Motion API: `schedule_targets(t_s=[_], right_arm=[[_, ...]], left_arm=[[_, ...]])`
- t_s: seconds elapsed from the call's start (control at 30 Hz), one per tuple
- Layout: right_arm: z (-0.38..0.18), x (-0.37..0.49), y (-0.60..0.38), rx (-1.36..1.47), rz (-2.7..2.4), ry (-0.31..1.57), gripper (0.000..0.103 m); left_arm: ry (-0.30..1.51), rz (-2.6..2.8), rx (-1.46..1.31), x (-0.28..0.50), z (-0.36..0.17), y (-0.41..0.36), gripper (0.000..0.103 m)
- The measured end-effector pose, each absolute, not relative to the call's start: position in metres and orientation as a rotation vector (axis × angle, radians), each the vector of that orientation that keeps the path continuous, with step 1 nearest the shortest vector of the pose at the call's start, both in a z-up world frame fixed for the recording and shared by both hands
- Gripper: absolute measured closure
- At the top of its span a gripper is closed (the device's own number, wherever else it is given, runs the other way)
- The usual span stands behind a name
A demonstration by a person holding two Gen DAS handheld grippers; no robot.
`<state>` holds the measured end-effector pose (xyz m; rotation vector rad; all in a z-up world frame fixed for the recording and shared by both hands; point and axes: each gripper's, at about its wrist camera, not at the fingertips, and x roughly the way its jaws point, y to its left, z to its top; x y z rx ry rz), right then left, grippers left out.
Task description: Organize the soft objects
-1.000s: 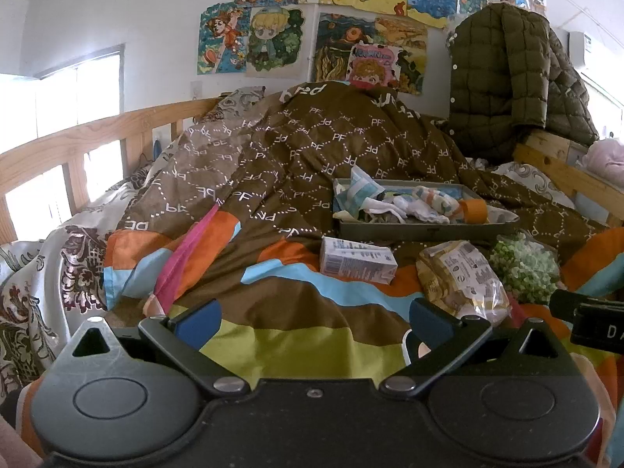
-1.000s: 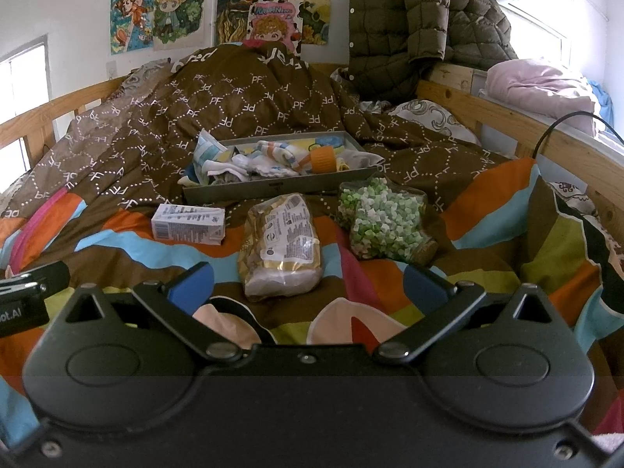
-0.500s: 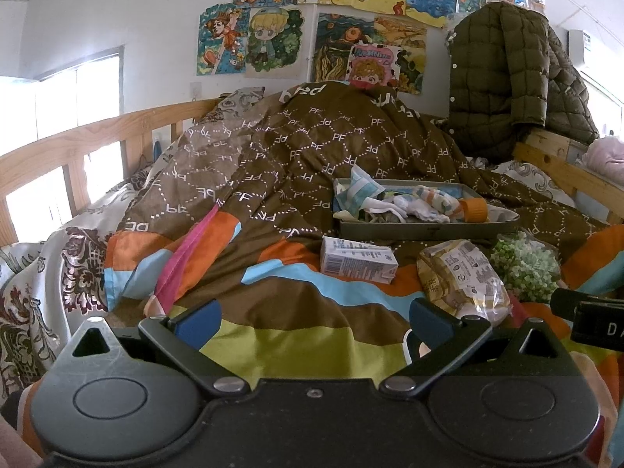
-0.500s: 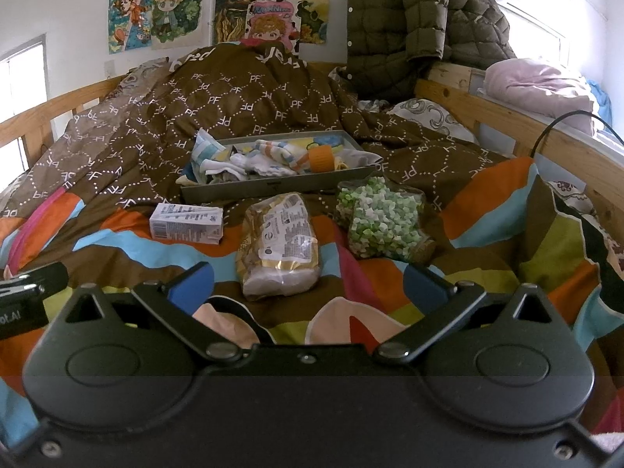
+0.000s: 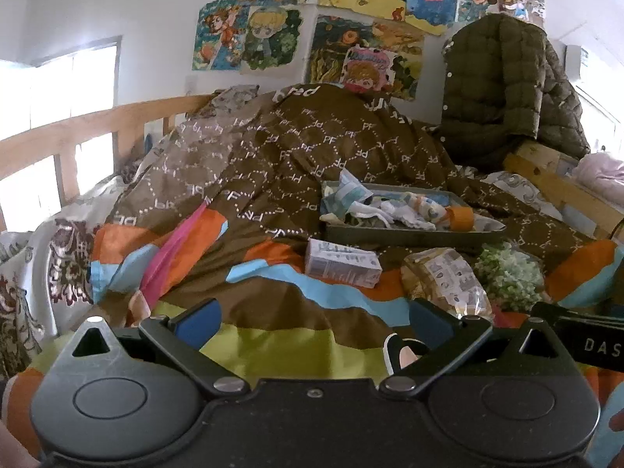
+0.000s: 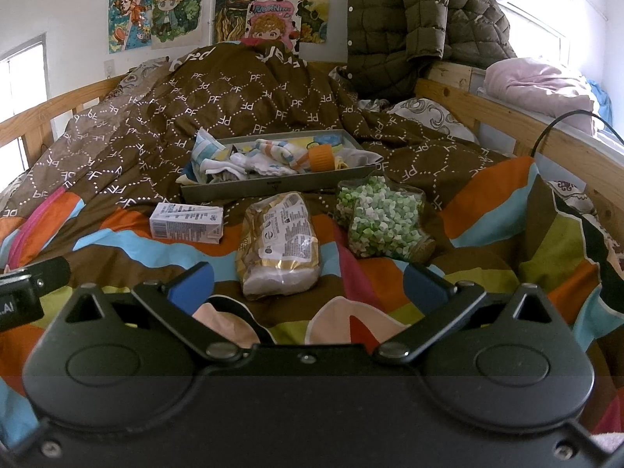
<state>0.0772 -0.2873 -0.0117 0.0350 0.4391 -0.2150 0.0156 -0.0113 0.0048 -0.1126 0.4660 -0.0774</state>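
Both hand-held grippers, left and right, remain spread and empty, essentially unmoved; ahead, the snack packet lies just short of the tray, sorting unstarted.

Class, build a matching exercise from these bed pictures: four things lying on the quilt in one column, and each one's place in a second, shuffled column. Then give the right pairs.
Things
1. small carton
2. clear packet
3. bag of green and white pieces
4. orange roll

Places
A. inside the grey tray
B. leftmost of the three items in front of the tray
C. rightmost of those three
D. between the other two, nearest the right gripper

Pairs: 1-B, 2-D, 3-C, 4-A
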Motion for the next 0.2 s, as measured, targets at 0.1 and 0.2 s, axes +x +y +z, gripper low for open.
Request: schedule_targets(t_s=[0.1, 0.2], right_arm=[[-0.0116, 0.0773, -0.2871, 0.035, -0.215, 0.44, 0.001], [-0.0115, 0.0774, -0.287, 0.035, -0.215, 0.44, 0.001]], left_arm=[[0.446, -0.073, -0.113, 0.0113, 0.0061, -0.0095, 0.001], [0.459, -0.083, -0.123, 0.0139, 0.0089, -0.0096, 0.001]])
